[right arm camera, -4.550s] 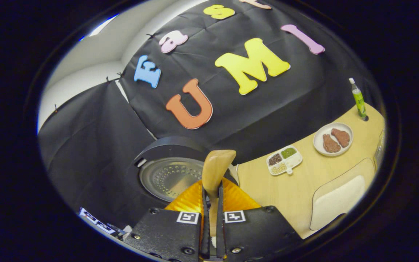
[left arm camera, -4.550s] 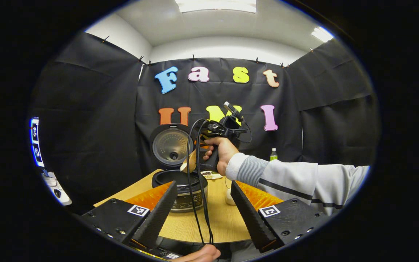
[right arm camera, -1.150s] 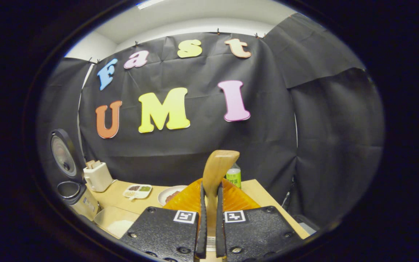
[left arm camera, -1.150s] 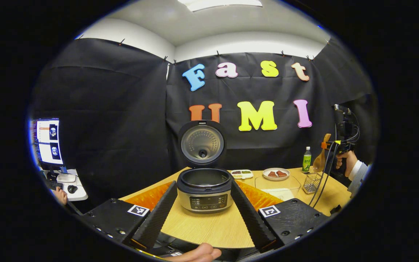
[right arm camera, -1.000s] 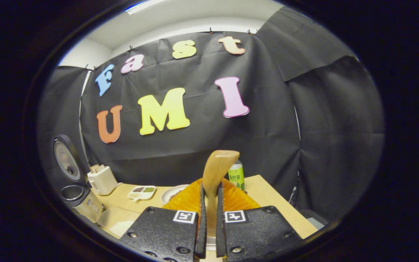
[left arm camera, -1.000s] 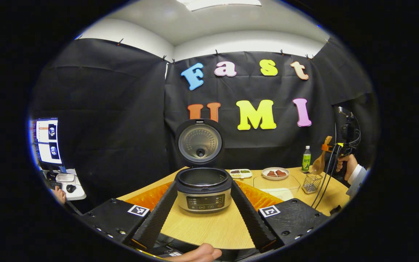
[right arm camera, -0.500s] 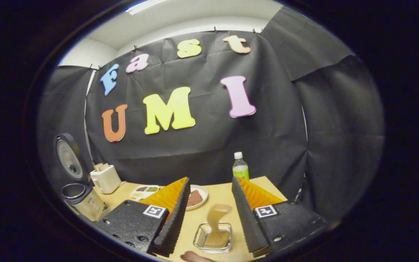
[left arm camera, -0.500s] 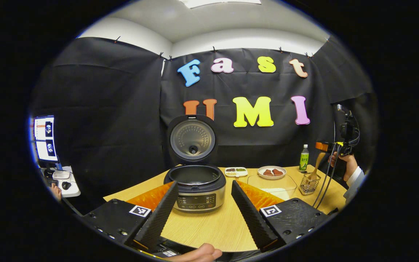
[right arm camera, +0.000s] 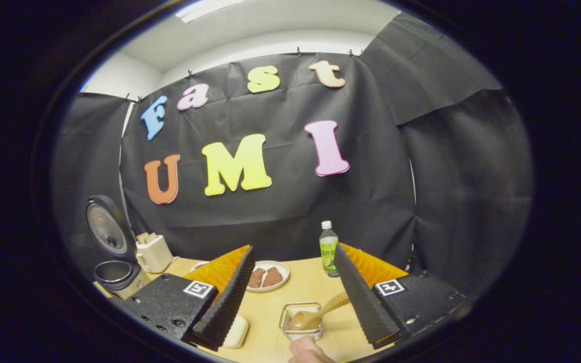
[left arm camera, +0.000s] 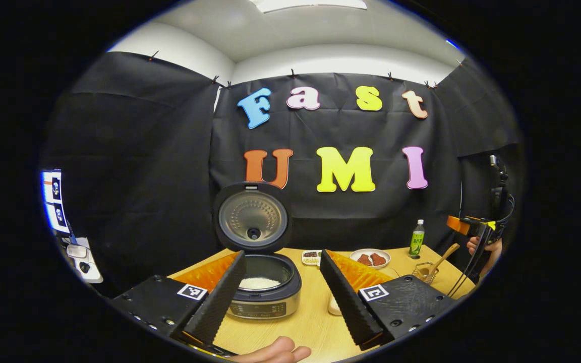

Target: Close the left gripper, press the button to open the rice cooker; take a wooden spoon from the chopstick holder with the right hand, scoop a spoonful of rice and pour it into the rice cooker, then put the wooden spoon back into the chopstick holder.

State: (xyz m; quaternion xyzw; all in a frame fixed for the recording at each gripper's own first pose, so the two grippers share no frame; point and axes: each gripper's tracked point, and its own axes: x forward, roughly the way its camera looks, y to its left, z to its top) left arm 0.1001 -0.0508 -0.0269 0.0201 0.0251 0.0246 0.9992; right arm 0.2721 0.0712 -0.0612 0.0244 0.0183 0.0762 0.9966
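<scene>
On the bench (right arm camera: pixel 270 330), between the right gripper's (right arm camera: pixel 290 297) wide jaws: wire chopstick holder (right arm camera: pixel 301 320) with the wooden spoon (right arm camera: pixel 315 315) leaning inside, free of both fingers. Farther left, rice cooker (left arm camera: pixel 265 287) with lid up, rice inside, framed by the left gripper's (left arm camera: pixel 280 295) wide, empty jaws.

left hand-held gripper (left arm camera: pixel 283 297) jaws spread, right hand-held gripper (right arm camera: pixel 294 297) jaws spread

You're in a recording booth: black cloth walls (left arm camera: pixel 134 151), a wooden table (right arm camera: pixel 315 282) laid with kitchen props, a monitor (left arm camera: pixel 54 199) off to one side.
</scene>
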